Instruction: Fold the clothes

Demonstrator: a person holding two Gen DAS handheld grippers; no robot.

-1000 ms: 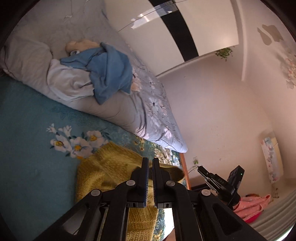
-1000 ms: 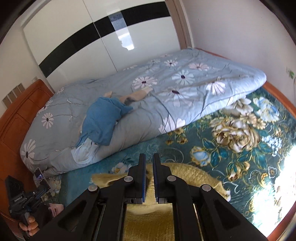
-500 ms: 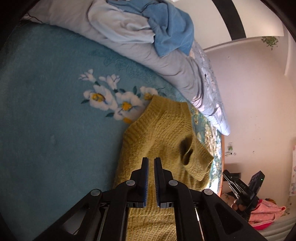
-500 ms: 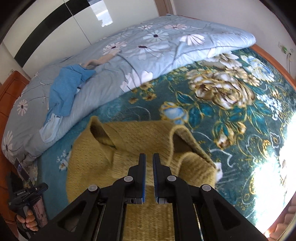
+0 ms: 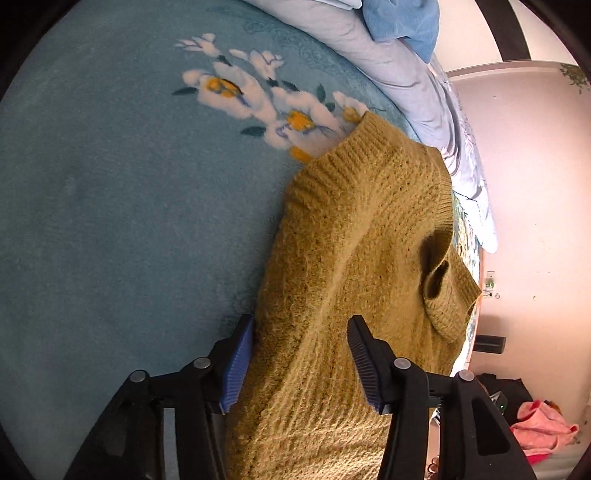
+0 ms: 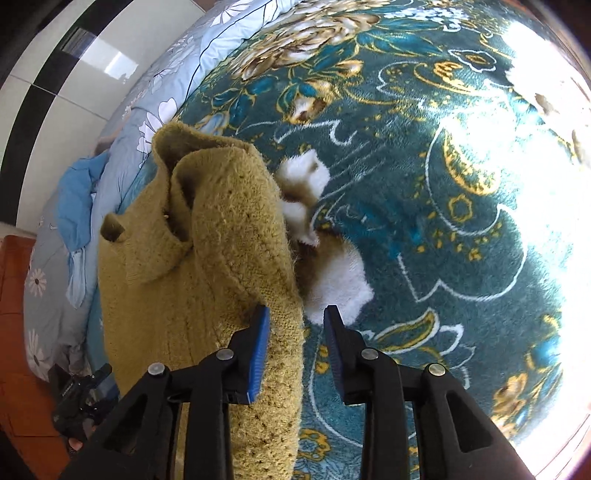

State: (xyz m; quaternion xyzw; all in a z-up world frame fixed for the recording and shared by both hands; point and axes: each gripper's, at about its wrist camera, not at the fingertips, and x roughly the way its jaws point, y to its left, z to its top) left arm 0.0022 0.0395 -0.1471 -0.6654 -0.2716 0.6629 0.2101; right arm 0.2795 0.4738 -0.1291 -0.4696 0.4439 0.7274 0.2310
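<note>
Mustard-yellow knit forms the sweater [image 5: 354, 266], which is laid on the teal flowered bedspread [image 5: 110, 221] of a bed. In the left wrist view, the ribbed hem or cuff edges of the sweater are seen toward the top and right, and one folded sleeve opening [image 5: 439, 280] is turned up near the right edge. The left gripper [image 5: 301, 363] is shown released, its jaws spread wide, with the blue-padded fingers [image 5: 236, 369] set on either side of the sweater's near part; the knit lies between them but is not pinched.

In the right wrist view, the sweater [image 6: 207, 266] is seen bunched into a raised fold, its edge running down between the jaws of the right gripper [image 6: 295, 350]. That gripper is likewise released: its left finger touches the side of the fold, while the right one stands apart over the bedspread [image 6: 424, 184], where gold and white flower patterns are visible.

A pale blue flowered quilt [image 6: 48, 266] is rolled along the far side of the bed, and a blue garment [image 5: 402, 22] is draped on it. Bright sunlight washes out the right part of the bedspread. A pink cloth [image 5: 539, 428] is visible beyond the bed in the left view.
</note>
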